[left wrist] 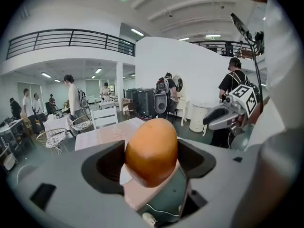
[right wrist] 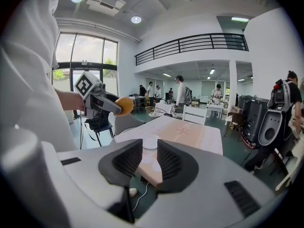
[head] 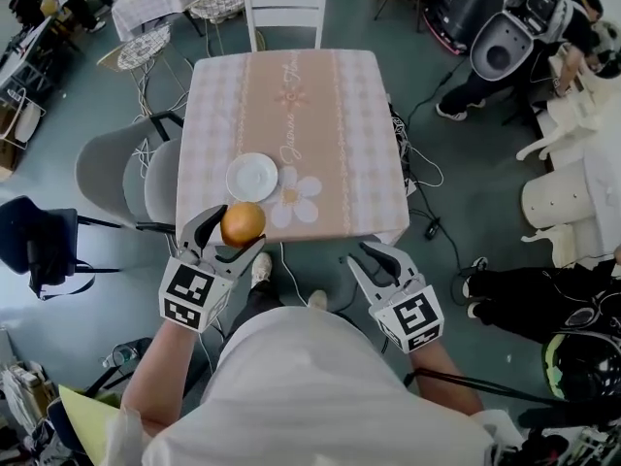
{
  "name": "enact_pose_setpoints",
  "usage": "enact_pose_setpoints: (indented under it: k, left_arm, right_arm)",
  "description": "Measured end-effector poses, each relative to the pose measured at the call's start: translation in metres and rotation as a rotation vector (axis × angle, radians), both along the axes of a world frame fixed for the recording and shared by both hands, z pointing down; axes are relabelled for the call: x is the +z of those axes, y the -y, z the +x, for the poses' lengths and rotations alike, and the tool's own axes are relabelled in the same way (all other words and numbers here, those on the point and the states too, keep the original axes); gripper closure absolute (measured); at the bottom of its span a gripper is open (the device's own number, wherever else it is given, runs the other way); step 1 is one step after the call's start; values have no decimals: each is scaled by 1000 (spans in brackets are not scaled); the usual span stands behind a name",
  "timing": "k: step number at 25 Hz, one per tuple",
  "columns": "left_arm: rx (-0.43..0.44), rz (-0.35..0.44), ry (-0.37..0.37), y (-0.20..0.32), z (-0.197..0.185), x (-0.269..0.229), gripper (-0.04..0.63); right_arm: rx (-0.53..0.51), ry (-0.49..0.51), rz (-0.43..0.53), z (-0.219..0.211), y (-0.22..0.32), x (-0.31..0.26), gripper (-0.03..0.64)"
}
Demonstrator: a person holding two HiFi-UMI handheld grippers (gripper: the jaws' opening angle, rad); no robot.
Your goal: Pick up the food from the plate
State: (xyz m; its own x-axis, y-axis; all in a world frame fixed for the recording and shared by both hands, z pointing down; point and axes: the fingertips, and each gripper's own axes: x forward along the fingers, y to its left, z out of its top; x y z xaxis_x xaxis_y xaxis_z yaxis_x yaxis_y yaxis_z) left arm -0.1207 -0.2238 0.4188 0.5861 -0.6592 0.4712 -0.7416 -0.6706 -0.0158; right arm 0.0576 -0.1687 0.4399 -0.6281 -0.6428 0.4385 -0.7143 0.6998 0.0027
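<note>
While the table (head: 320, 85) fills mid-frame, the right gripper (head: 374, 258) at lower right waits, fingers apart on nothing. The left gripper (head: 233, 235), lower left, is clamped on the food. Left of centre, the white plate (head: 252, 177) lies bare. Just below it sits the round orange food (head: 243, 223), so the pickup looks done.

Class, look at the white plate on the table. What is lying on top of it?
Nothing: the plate is bare in the head view. The orange food is clamped in the left gripper, apart from the plate. The plate hides the patch of table beneath it.
</note>
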Motion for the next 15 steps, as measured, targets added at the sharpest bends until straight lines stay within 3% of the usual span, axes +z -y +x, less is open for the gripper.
enact_pose_setpoints:
  k: [15]
  left_arm:
    - [-8,52,0,-44,8,-30,236]
  right_arm:
    - [-79,-7,5,-5,-12,1,555]
